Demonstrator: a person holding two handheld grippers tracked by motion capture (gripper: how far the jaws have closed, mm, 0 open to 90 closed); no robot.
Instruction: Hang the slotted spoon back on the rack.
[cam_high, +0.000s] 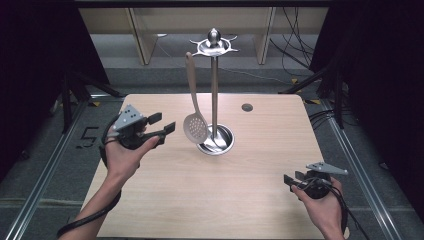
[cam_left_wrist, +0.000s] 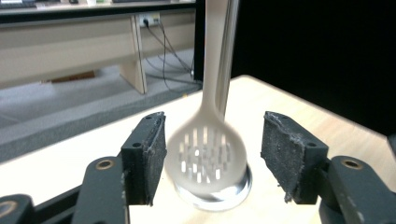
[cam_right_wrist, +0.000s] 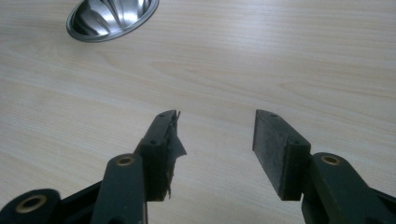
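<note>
skimmer (cam_high: 195, 127) hangs from the top ring (cam_high: 214, 47) of a metal stand (cam_high: 214, 90), its handle running down beside the stand's pole and its slotted head just above the table (cam_high: 250, 165), to the left of the stand's round base (cam_high: 220, 142). in the high view the stand is at the middle of the far half of the table, with a small dark disc (cam_high: 247, 107) in the tabletop to its right.

left gripper (cam_high: 162, 125) is held up off the table in the person's left hand (cam_high: 125, 155), to the left of the skimmer and pointed at its head. its jaws are spread apart and grasp nothing. in the left gripper view the skimmer head (cam_left_wrist: 205, 158) sits blurred in the gap of the left gripper (cam_left_wrist: 212, 158), with the left pad (cam_left_wrist: 156, 156) close beside the head's edge and the right pad (cam_left_wrist: 285, 154) farther off; whether the head lies between the pads or a little beyond them cannot be told. the base (cam_left_wrist: 233, 193) shows behind and under the head.

right gripper (cam_high: 291, 181) is near the front right of the table in the person's right hand (cam_high: 322, 207), well apart from the stand, low over the wood and pointing left. its jaws are also released, wide apart with bare table between them in the right gripper view (cam_right_wrist: 215, 135), where the stand's base (cam_right_wrist: 112, 18) shows at the top left.
</note>
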